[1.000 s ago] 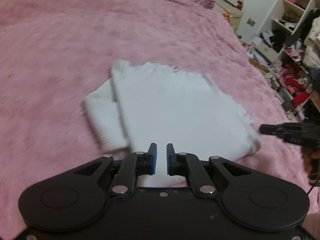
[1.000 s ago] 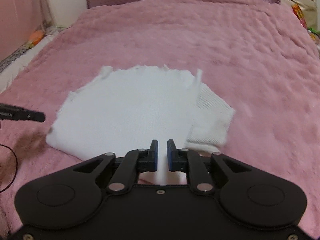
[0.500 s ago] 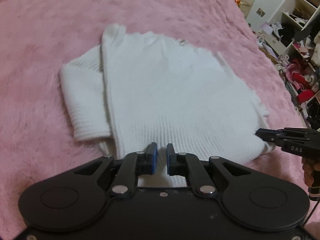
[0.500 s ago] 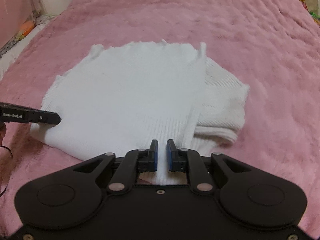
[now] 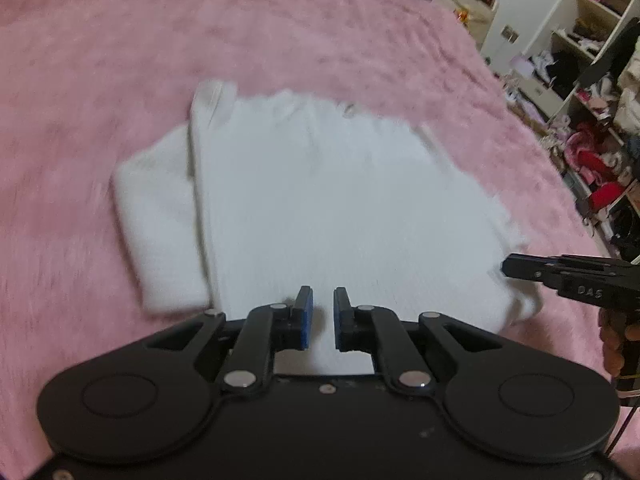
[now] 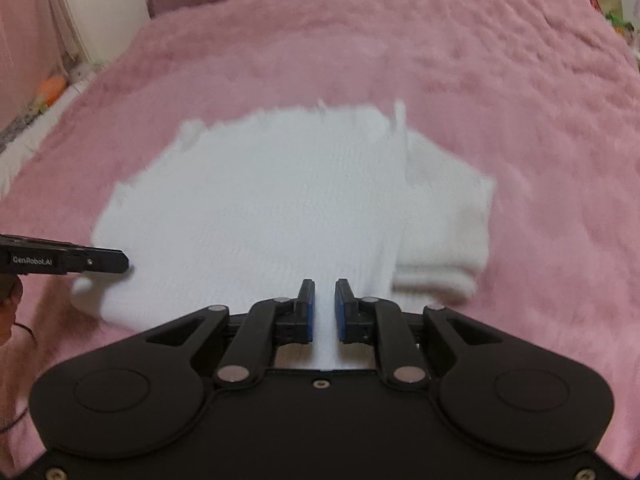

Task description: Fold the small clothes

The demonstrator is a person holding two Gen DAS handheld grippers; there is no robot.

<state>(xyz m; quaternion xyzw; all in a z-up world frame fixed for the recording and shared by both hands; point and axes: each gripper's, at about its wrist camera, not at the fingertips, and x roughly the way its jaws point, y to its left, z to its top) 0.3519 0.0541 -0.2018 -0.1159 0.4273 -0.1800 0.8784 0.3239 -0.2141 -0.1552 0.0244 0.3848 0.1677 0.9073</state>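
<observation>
My left tongs (image 5: 319, 307) and right tongs (image 6: 321, 300) both pressed nearly together, pinching nothing, poised above the near hem. White sweater (image 5: 320, 216) lies mid-bed (image 5: 80, 60), sleeves apparently folded in; final fold remains.

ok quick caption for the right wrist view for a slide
Right claw, nearly shut, over the near hem of a white sweater on a pink blanket; left claw at its corner.

White knitted sweater (image 5: 328, 208) lay flat on the pink fluffy bed cover (image 5: 280, 40), body spread wide, one sleeve (image 5: 160, 216) folded alongside its edge as a ribbed band, far edge ragged, near hem closest to the viewer
</observation>
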